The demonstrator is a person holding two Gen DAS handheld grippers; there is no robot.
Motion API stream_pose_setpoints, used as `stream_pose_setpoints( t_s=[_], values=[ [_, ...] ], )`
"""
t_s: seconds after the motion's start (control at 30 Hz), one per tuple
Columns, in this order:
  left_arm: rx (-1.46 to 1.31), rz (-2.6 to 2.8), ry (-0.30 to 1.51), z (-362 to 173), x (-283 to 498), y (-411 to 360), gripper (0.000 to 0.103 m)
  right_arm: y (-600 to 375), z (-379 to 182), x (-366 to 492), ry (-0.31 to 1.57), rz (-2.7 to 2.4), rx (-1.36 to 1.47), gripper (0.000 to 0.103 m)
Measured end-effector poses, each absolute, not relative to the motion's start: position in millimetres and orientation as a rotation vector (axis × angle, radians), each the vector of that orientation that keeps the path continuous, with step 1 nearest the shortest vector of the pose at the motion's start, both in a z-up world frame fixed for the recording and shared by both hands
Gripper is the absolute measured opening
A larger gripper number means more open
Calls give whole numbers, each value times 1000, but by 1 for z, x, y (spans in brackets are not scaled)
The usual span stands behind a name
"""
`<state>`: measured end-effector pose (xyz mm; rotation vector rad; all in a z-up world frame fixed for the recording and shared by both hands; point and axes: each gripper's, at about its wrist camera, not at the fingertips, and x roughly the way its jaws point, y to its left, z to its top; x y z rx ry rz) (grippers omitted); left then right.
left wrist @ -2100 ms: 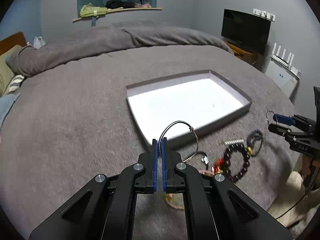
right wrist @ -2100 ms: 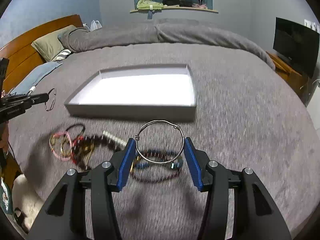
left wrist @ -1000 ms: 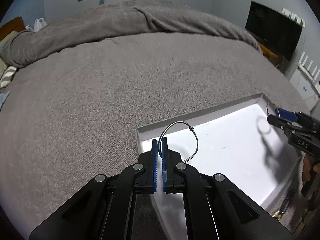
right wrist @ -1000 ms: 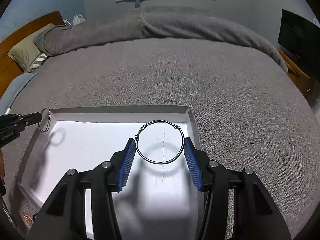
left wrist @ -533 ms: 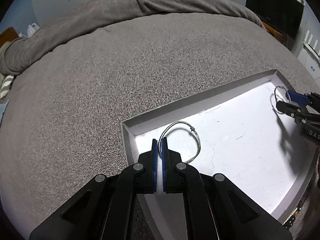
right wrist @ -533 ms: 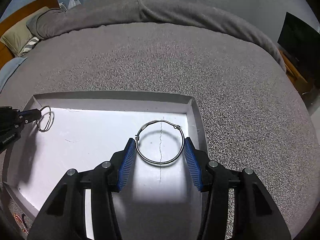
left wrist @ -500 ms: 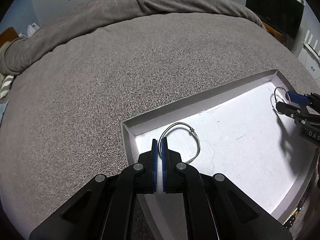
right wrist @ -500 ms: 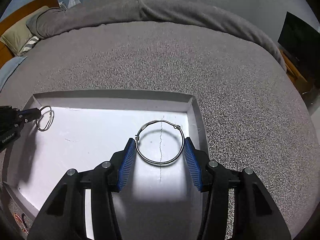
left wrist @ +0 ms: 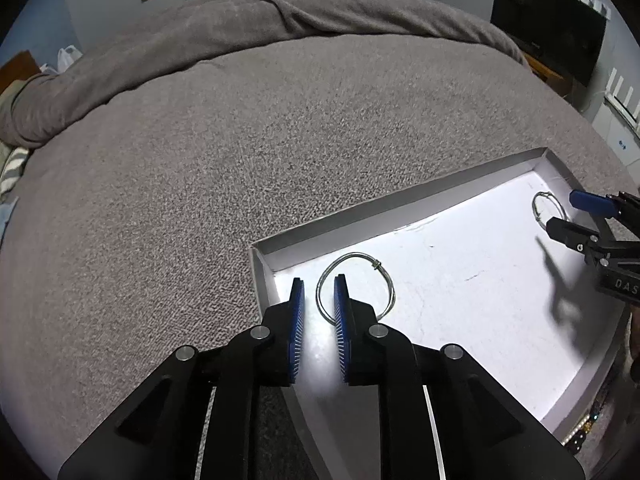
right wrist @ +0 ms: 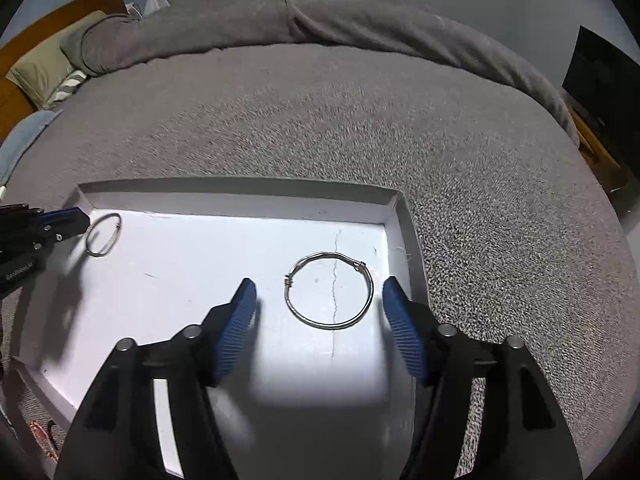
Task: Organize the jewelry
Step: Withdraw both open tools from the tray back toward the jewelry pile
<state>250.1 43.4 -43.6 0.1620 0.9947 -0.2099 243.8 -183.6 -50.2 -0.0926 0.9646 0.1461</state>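
A shallow white tray (left wrist: 460, 184) lies on the grey bed cover and shows in both wrist views (right wrist: 240, 190). My left gripper (left wrist: 319, 286) is open over the tray's left end. A silver wire bangle (left wrist: 354, 286) lies on the tray floor with one edge between its blue pads. My right gripper (right wrist: 316, 292) is open wide over the tray's right end. A second silver bangle (right wrist: 330, 290) lies flat between its fingertips, touching neither. Each gripper shows at the edge of the other's view (left wrist: 588, 220) (right wrist: 44, 224).
The grey bed cover (left wrist: 240, 140) surrounds the tray. More jewelry lies outside the tray's near edge (right wrist: 42, 438) and at its lower right in the left wrist view (left wrist: 584, 430). A dark TV (left wrist: 548, 20) stands at the right, pillows (right wrist: 44, 68) at the left.
Both grippers have opened and let go of their bangles, which now rest on the tray floor. Before that, both carried the bangles from the bed into the tray.
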Motion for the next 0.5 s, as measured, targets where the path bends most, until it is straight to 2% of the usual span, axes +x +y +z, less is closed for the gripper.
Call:
stream_pose_setpoints(
  t_s=[0.07, 0.13, 0.2, 0.27, 0.4, 0.5],
  values=[
    [156, -209, 979, -38, 244, 45, 19, -183, -44, 238, 944, 153, -82, 70],
    [145, -213, 964, -33, 238, 47, 31, -186, -33, 229, 915, 158, -69, 75],
    [140, -217, 937, -25, 227, 48, 40, -190, -20, 219, 880, 153, -58, 84],
    [147, -228, 906, -17, 214, 48, 47, -194, -8, 208, 837, 148, -49, 88],
    [142, -240, 852, -1, 187, 48, 71, -203, 11, 181, 777, 139, -32, 98],
    [131, -248, 820, 9, 168, 49, 77, -212, 19, 161, 753, 134, -7, 97]
  ],
)
